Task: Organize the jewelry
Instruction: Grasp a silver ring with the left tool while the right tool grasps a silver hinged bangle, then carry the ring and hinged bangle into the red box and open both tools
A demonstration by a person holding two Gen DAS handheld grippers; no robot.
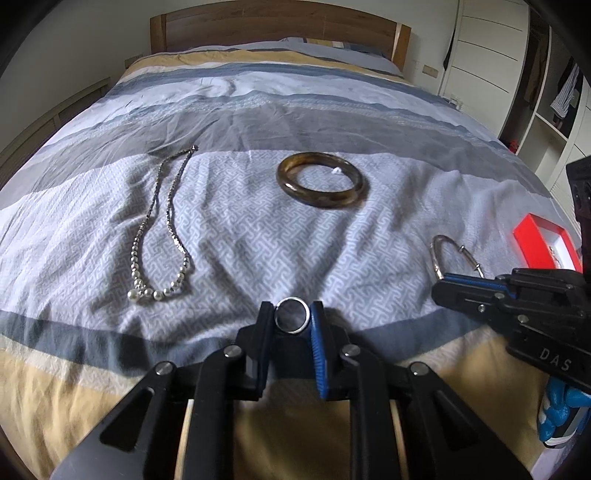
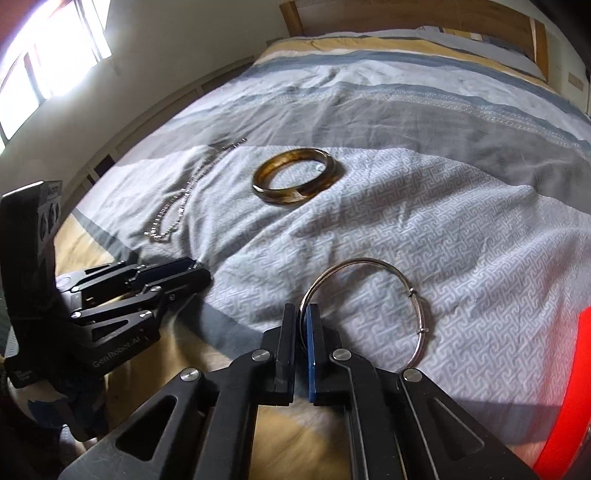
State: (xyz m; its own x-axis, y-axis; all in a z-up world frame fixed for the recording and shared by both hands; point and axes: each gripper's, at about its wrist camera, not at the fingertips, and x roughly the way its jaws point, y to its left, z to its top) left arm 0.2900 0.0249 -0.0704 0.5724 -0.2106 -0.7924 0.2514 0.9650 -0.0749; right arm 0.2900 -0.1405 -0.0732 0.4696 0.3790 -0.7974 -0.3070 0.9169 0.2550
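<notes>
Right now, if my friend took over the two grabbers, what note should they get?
Left gripper: shut on the small silver ring.
Right gripper: shut on the thin silver bangle, which rests on the bedspread.
Still lying loose: the brown bangle and the pearl necklace.
The red box sits at the right edge.
Done: two pieces gripped. Left: putting everything away, probably in the box.

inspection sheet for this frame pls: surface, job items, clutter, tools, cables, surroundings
Surface: striped bedspread, wrinkled.
Job's things: bead necklace and brown bangle lie loose; red box at the right edge.
Clutter: nothing seen.
Tools: left tool shut on small silver ring; right tool shut on thin silver bangle.
Cables: nothing seen.
Surroundings: wooden headboard, white shelving, bright window.
</notes>
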